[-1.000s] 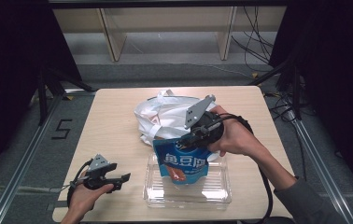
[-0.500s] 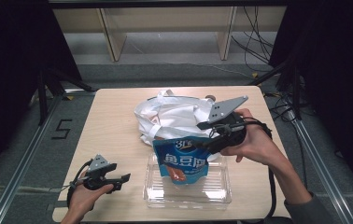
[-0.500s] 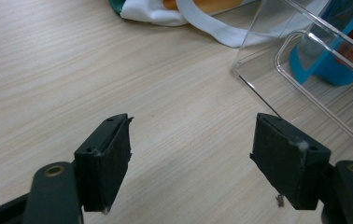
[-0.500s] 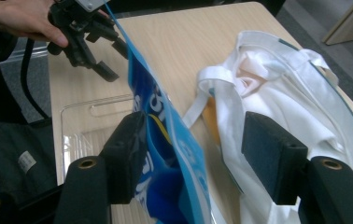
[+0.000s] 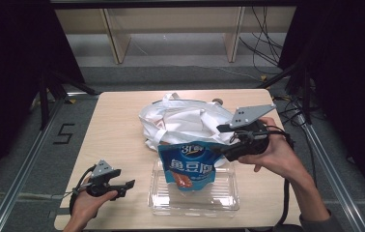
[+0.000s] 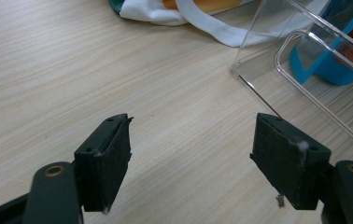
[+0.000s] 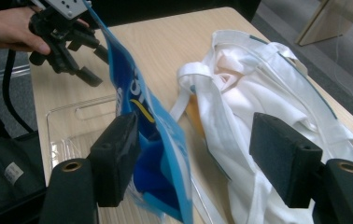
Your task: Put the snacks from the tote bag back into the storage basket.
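A glossy blue snack pouch (image 5: 189,166) stands upright in a clear, rigid plastic tray (image 5: 195,203), leaning against a crumpled white cloth bag (image 5: 183,123) on the pale wood-grain table (image 5: 118,125). The right gripper (image 5: 224,140), held level, has just been opening, released beside the pouch's edge. The left gripper (image 5: 125,185) rests low, jaws apart and empty.

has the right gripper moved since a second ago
Yes. In the high view the right gripper has drawn back to the right, away from the blue snack pouch standing in the clear tray; its jaws have just been opening, off the pouch.
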Action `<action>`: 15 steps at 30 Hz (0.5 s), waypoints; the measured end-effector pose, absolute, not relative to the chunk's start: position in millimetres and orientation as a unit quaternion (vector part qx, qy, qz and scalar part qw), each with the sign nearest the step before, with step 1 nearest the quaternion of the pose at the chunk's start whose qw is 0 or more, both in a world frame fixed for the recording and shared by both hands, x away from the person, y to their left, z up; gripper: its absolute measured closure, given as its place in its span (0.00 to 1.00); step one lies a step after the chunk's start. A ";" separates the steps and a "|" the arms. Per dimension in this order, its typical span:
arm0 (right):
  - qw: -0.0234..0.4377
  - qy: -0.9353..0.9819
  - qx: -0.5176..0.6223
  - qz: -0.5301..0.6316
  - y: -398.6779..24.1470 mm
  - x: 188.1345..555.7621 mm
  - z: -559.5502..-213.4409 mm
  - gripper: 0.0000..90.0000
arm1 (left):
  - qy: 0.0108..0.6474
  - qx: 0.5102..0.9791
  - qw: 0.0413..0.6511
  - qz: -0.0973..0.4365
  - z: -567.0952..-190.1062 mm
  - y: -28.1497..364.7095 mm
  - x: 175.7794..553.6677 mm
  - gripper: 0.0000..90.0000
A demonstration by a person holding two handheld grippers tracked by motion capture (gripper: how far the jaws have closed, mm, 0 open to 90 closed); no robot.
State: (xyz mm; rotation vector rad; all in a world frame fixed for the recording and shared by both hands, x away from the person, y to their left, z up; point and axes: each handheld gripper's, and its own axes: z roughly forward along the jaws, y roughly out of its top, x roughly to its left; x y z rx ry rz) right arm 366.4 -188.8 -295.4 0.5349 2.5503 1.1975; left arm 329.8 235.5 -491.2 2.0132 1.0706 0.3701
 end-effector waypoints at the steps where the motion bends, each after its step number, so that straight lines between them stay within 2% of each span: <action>1: 0.141 0.877 0.192 0.418 -191.6 366.0 -296.0 0.38 | 0.427 0.794 0.407 0.147 -491.4 234.7 329.7 0.30; 5: 0.158 0.872 0.202 0.418 -205.6 365.7 -297.1 0.37 | 0.431 0.787 0.416 0.147 -493.1 232.9 330.1 0.30; 15: 0.156 0.859 0.231 0.429 -225.2 359.5 -304.0 0.36 | 0.432 0.788 0.413 0.147 -492.5 233.0 330.0 0.30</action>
